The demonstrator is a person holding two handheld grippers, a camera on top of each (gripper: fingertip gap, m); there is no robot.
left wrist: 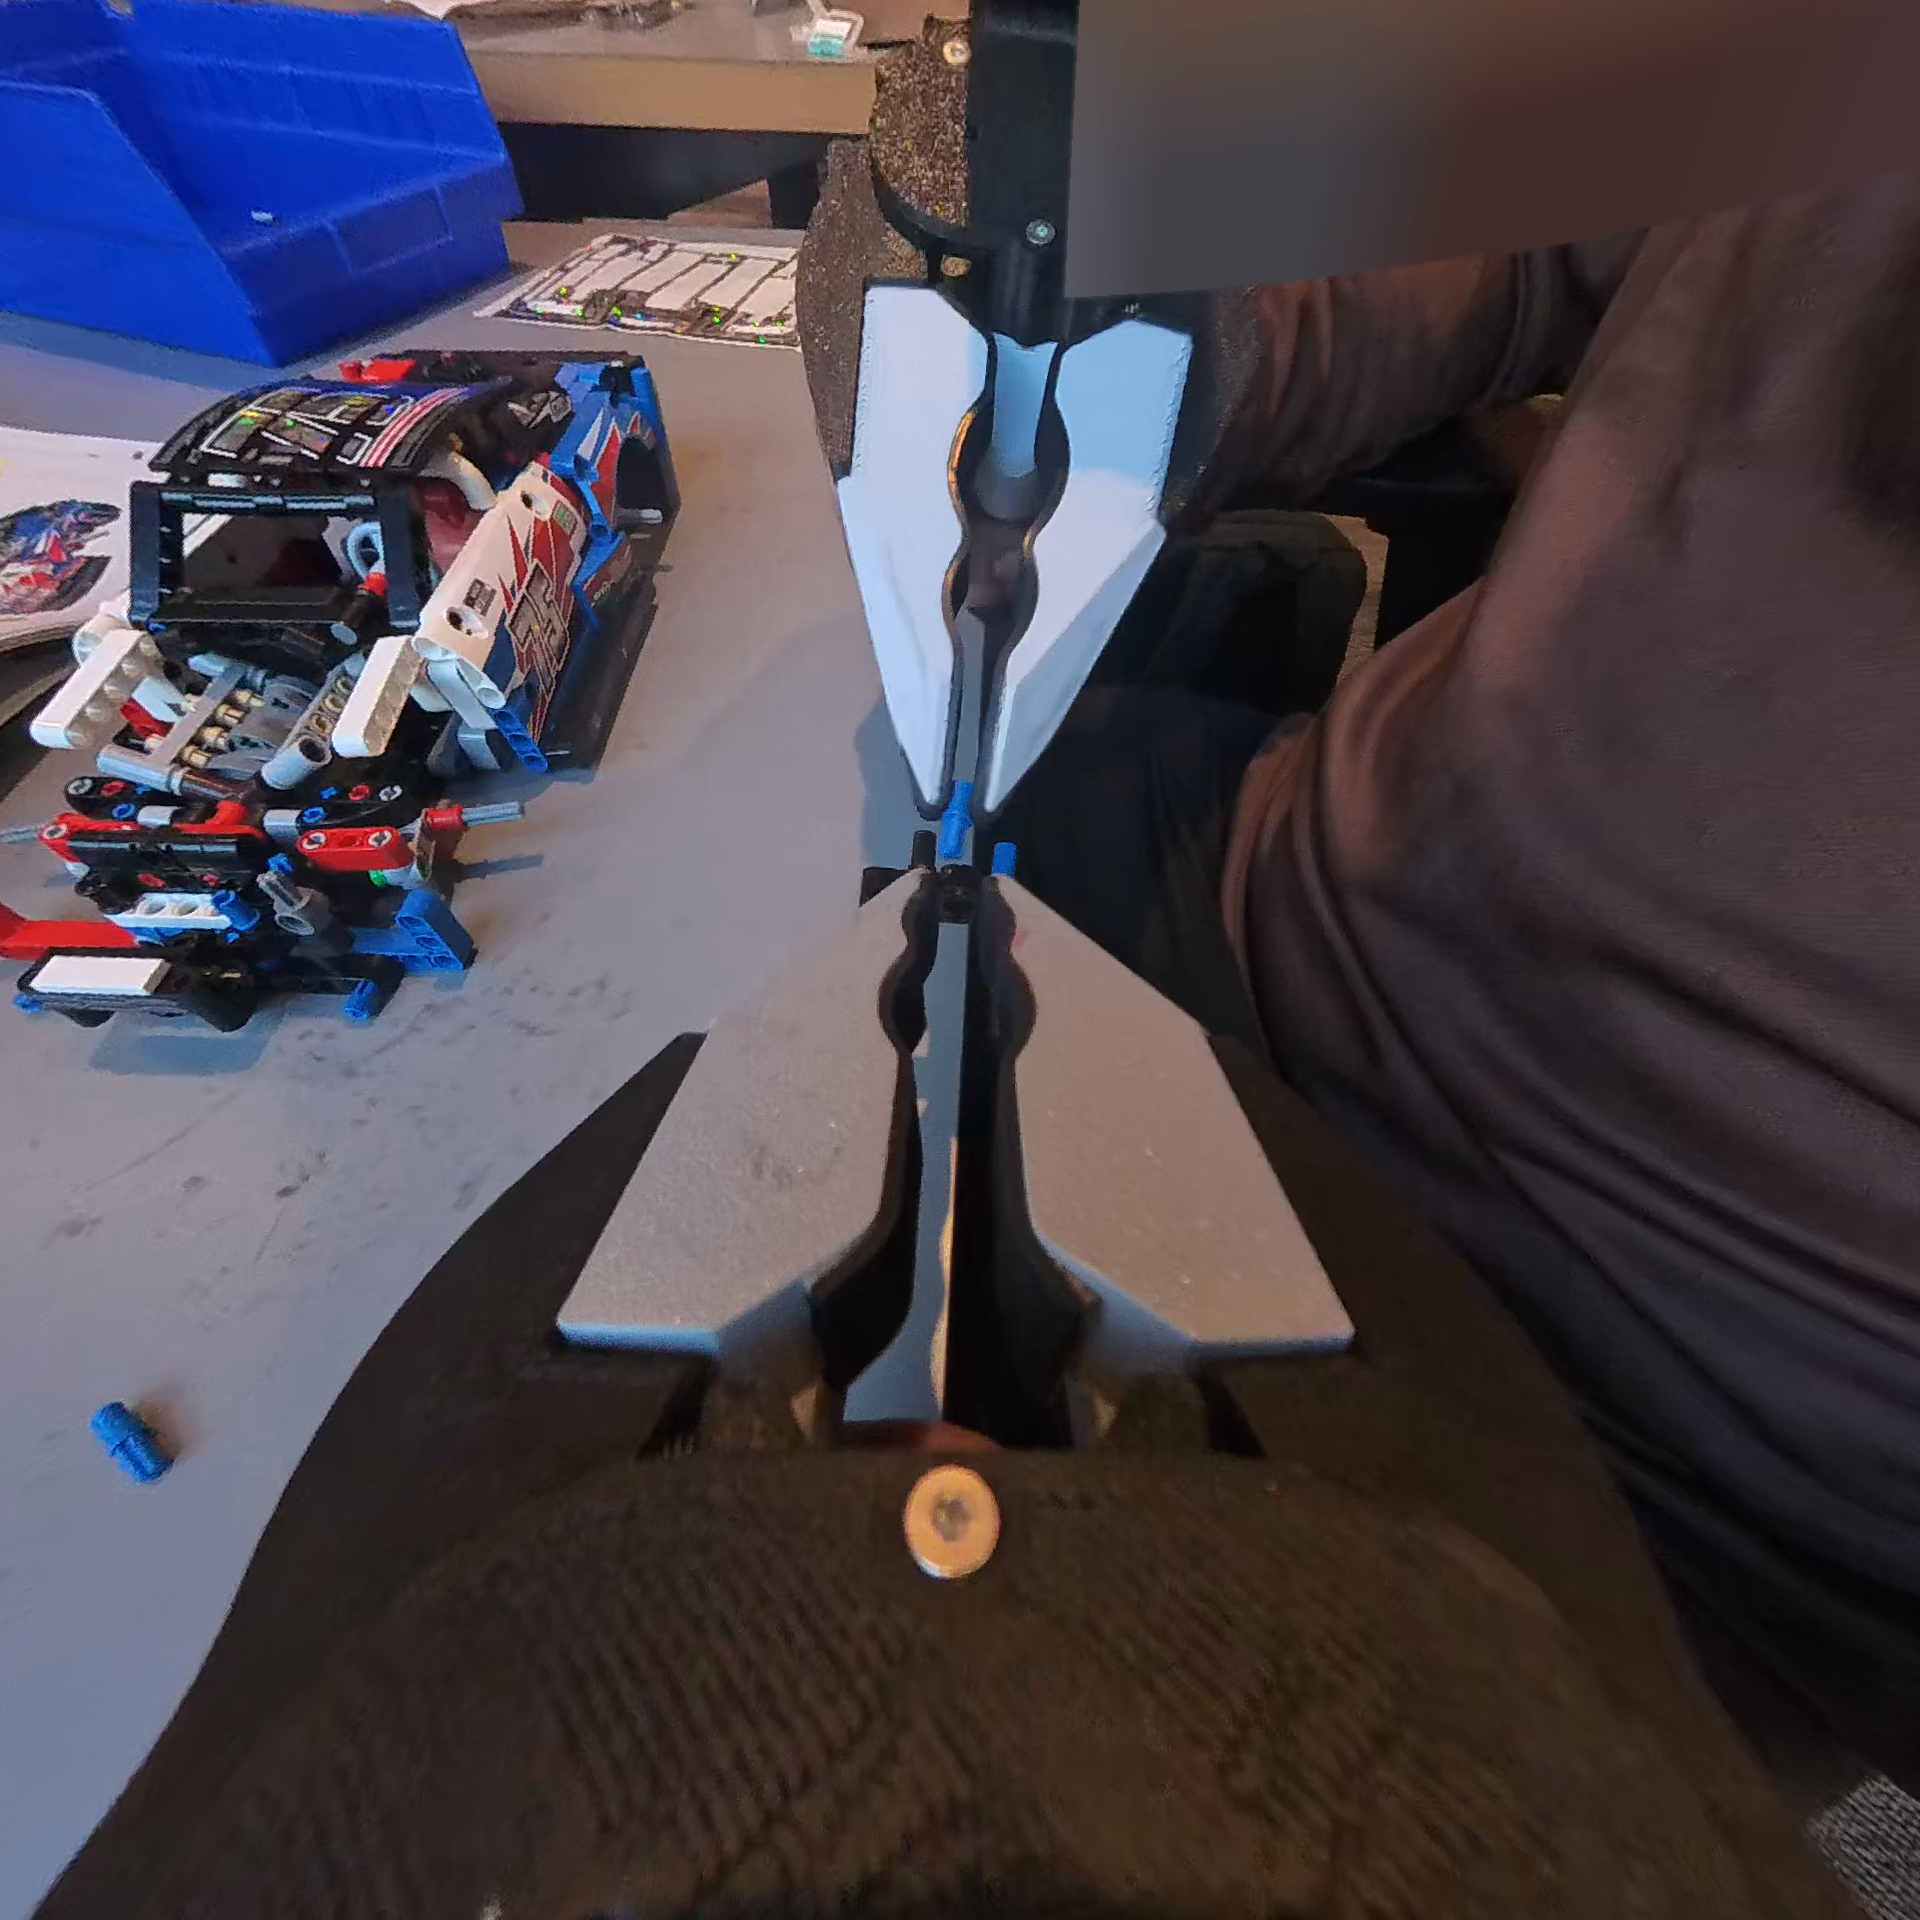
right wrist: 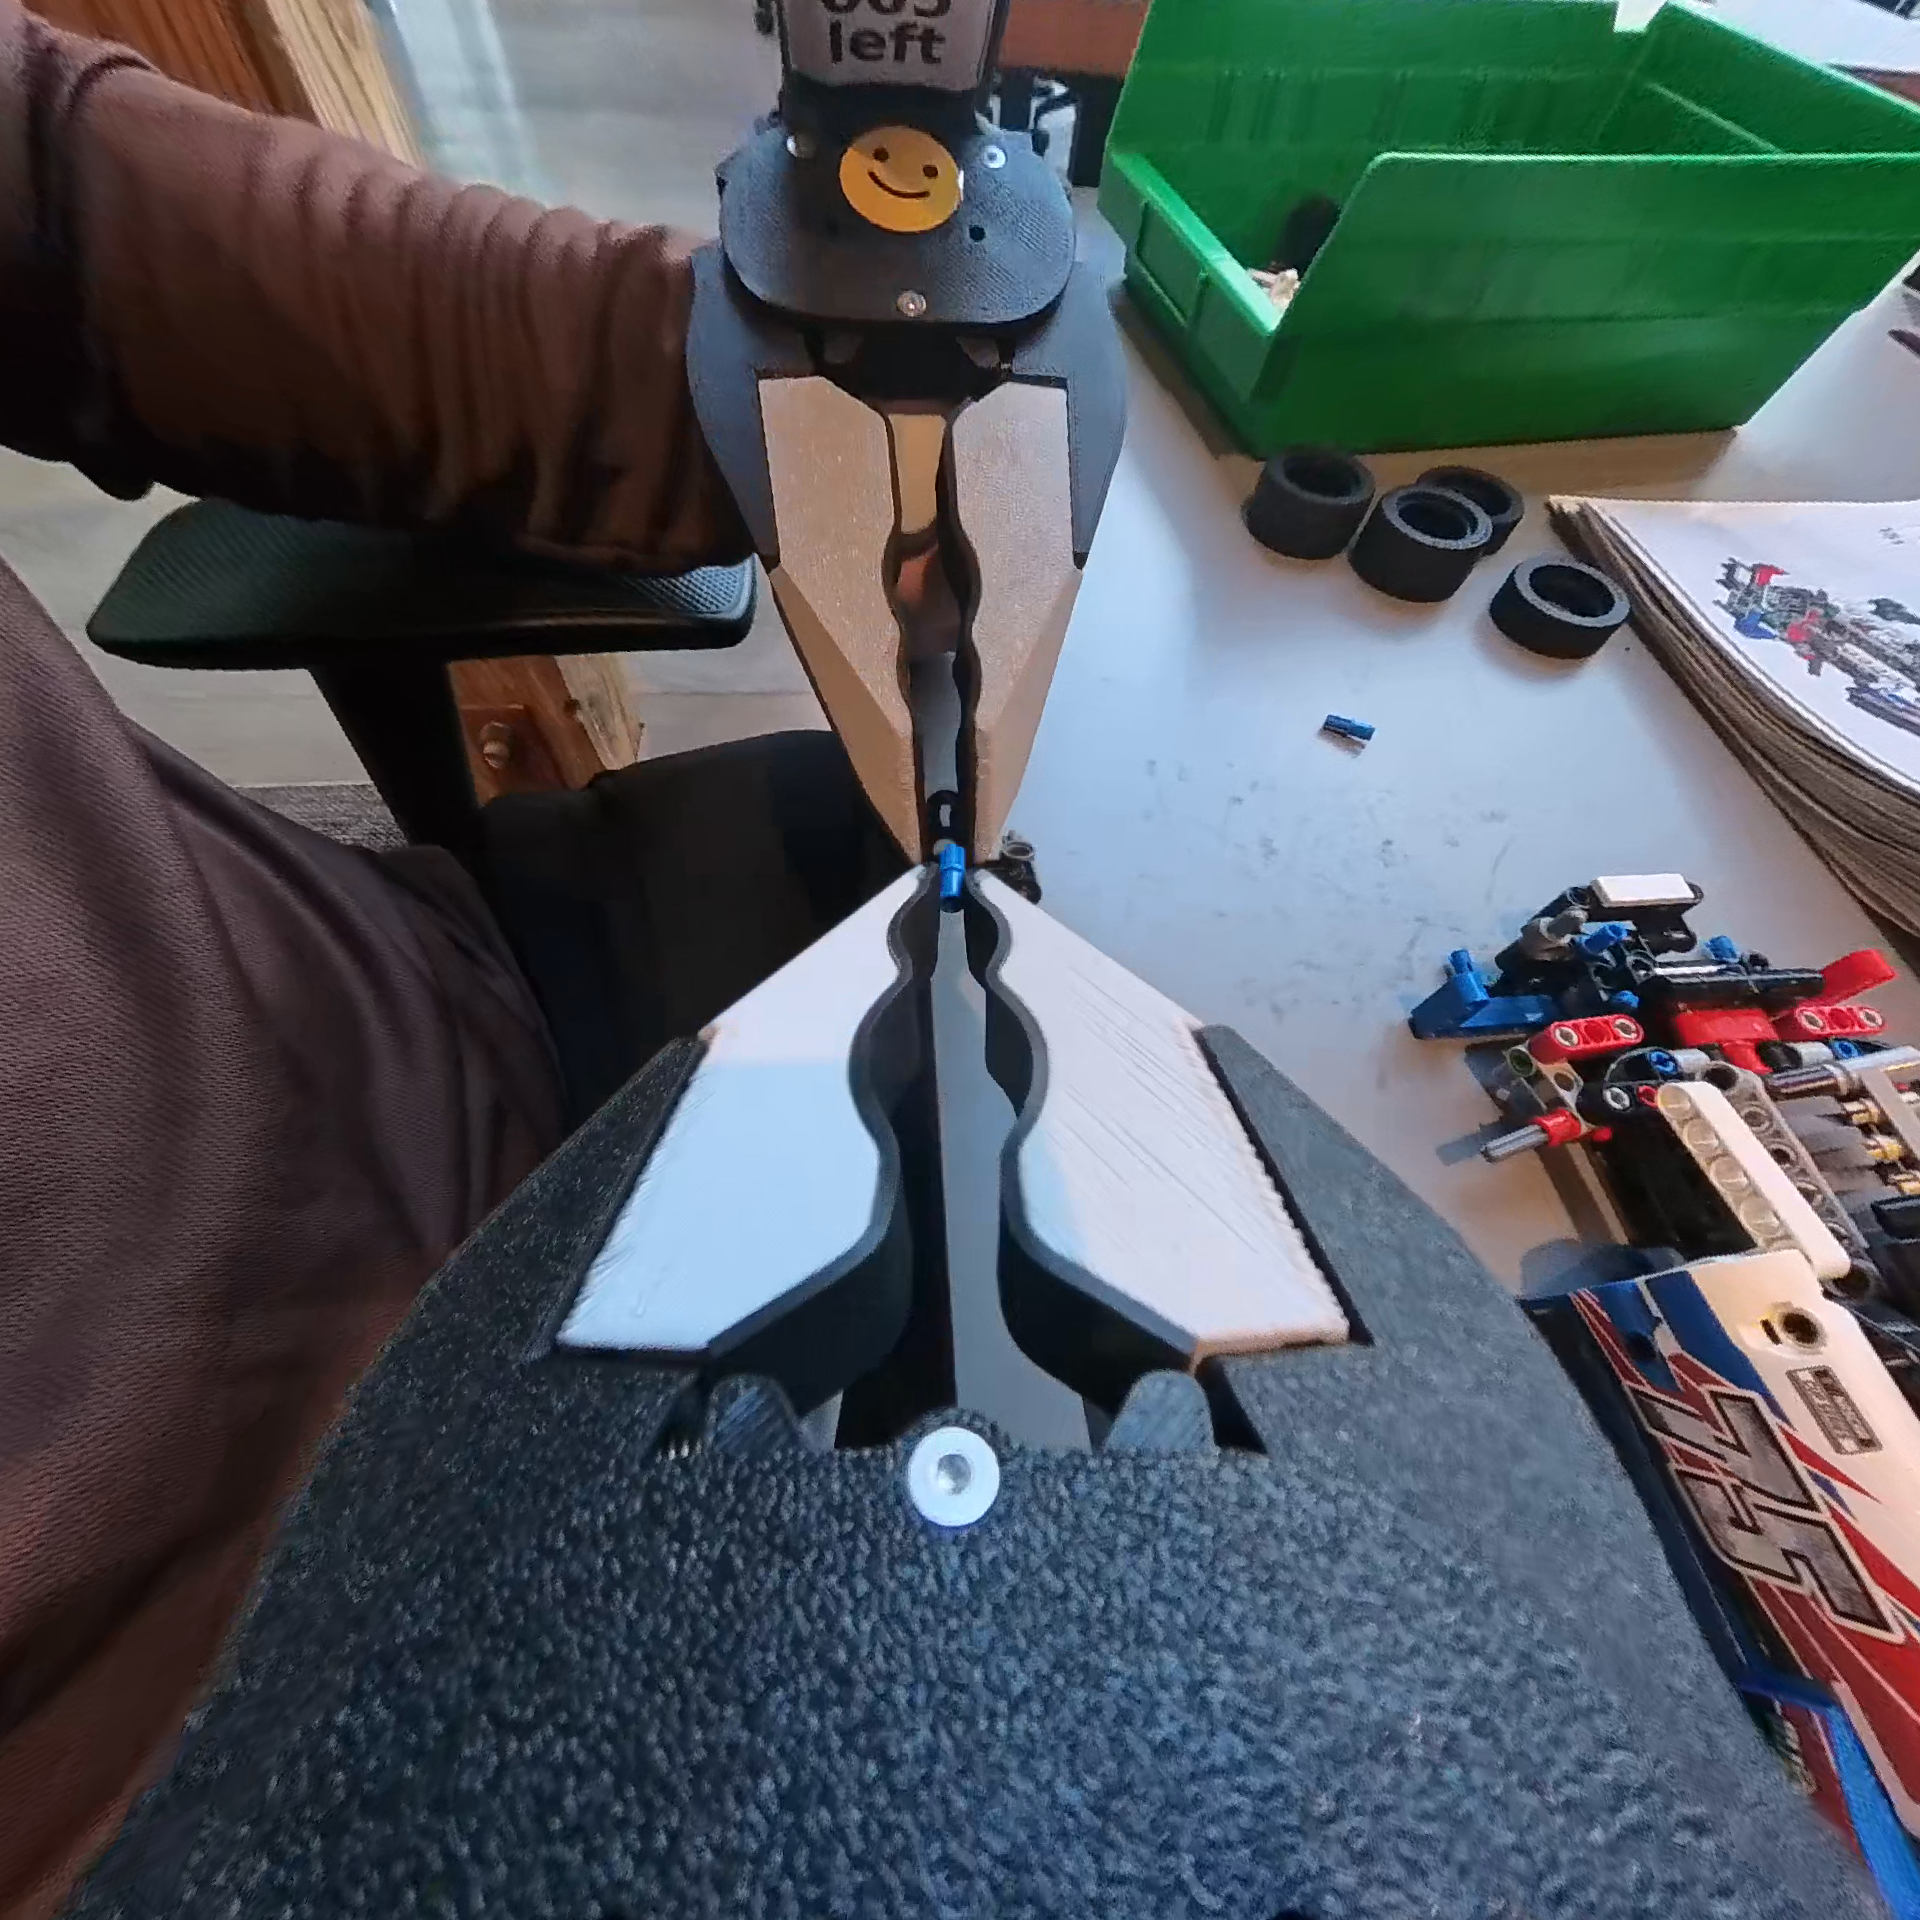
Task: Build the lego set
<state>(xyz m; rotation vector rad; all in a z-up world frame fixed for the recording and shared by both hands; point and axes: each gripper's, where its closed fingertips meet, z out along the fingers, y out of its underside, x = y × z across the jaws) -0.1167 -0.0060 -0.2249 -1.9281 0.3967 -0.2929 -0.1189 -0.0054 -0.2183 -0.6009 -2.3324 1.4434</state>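
Observation:
My left gripper (left wrist: 951, 888) is shut on a small black connector piece (left wrist: 954, 898) that has a blue pin (left wrist: 1003, 858) in it. My right gripper (left wrist: 956, 805) faces it tip to tip and is shut on another blue pin (left wrist: 954, 823), which touches the black piece. The right wrist view shows the same meeting: my right gripper (right wrist: 948, 883) with the blue pin (right wrist: 949, 871), and my left gripper (right wrist: 943, 826) with the black piece (right wrist: 942, 808). Both are held in the air in front of a person's torso. The partly built blue, white and red lego car (left wrist: 364, 623) lies on the grey table (left wrist: 312, 1195).
A loose blue pin (left wrist: 130, 1439) lies on the table; it also shows in the right wrist view (right wrist: 1349, 729). Several black tyres (right wrist: 1434, 540), a green bin (right wrist: 1507, 260) and an instruction booklet (right wrist: 1818, 644) sit nearby. A blue bin (left wrist: 208, 156) and a sticker sheet (left wrist: 665, 291) are farther back. A chair armrest (right wrist: 416, 603) is beside the person. My left and right fingertips are right by each other.

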